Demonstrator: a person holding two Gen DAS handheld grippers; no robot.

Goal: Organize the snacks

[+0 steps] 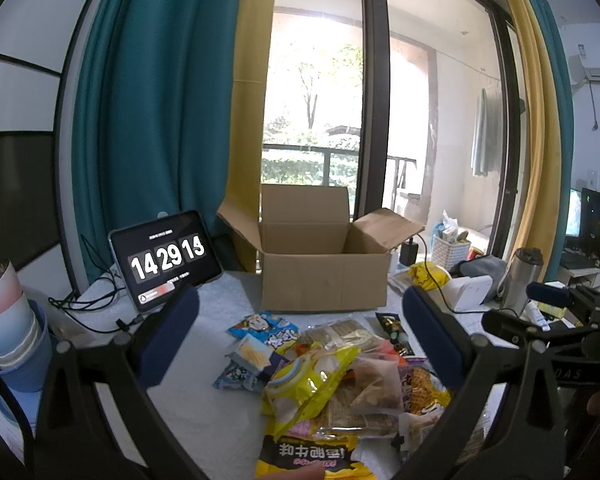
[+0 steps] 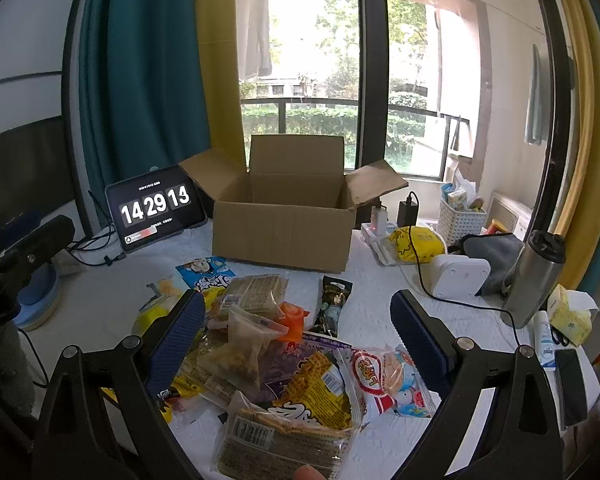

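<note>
Open cardboard box [image 2: 284, 236] behind snacks [image 2: 284, 360].

plain brown box [image 2: 280, 232], teal curtain [image 2: 140, 80], yellow snack packet [image 1: 312, 380].

White quilted table cover [image 2: 380, 320] across the lower half of the frame. Open cardboard box [image 2: 284, 236] at center, flaps up. Tablet with clock [image 2: 156, 208] to its left, upper left of the surface. Heap of snack packets [image 2: 276, 360] at lower center, in front of the box. Steel tumbler [image 2: 534, 280], white basket [image 2: 462, 220] and tissue pack [image 2: 570, 314] at right.
</note>
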